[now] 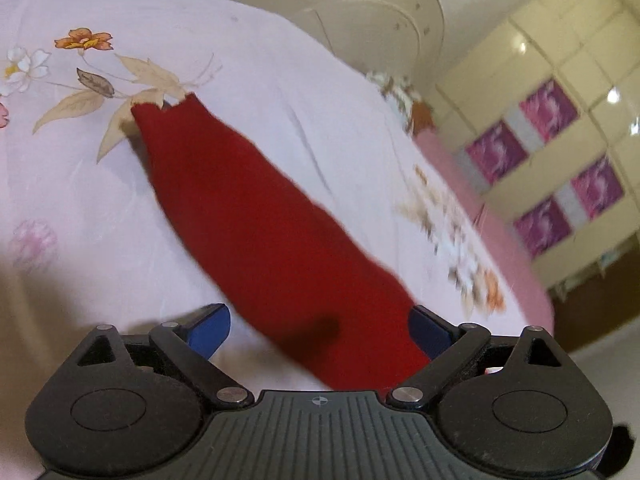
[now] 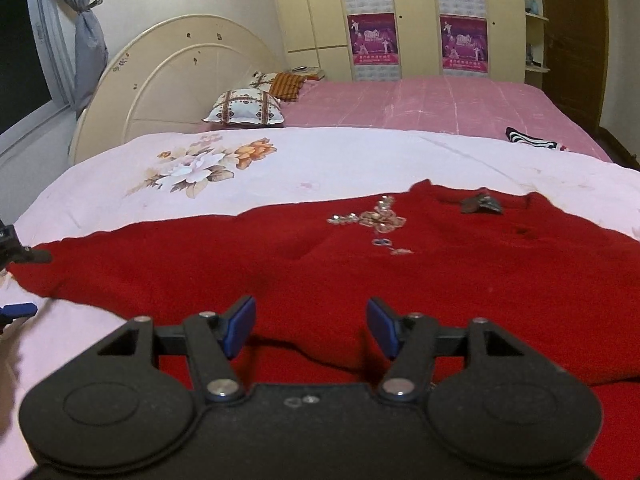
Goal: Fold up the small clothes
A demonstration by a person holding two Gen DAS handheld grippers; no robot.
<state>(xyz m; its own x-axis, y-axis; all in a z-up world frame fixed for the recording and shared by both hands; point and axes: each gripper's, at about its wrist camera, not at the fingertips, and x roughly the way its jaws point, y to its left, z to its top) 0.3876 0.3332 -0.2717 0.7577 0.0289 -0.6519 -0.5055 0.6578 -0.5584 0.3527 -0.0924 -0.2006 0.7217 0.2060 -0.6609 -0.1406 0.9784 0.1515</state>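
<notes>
Red sweater [image 2: 360,280] lies spread flat on a pale floral sheet [image 2: 240,152] over the bed, sequin motif [image 2: 376,220] on its chest, dark tag [image 2: 480,205] at the neckline. Pillows [image 2: 244,107] sit near the cream headboard [image 2: 180,64]; a striped dark item [image 2: 530,138] lies well apart on the pink bedspread [image 2: 440,100].

Right gripper [image 2: 312,326] hovers over the sweater's near edge, jaws spread, nothing between the pads. Left gripper [image 1: 320,330] jaws wide apart, straddling a red sleeve [image 1: 248,208] that runs diagonally across the sheet; whether the right-hand pad touches the cloth is unclear. The sleeve's near end is hidden under the gripper body.

Left view is motion-blurred at the right. Wardrobe doors [image 2: 416,20] carry purple posters [image 2: 372,40]; a grey curtain [image 2: 90,40] hangs by the window.
</notes>
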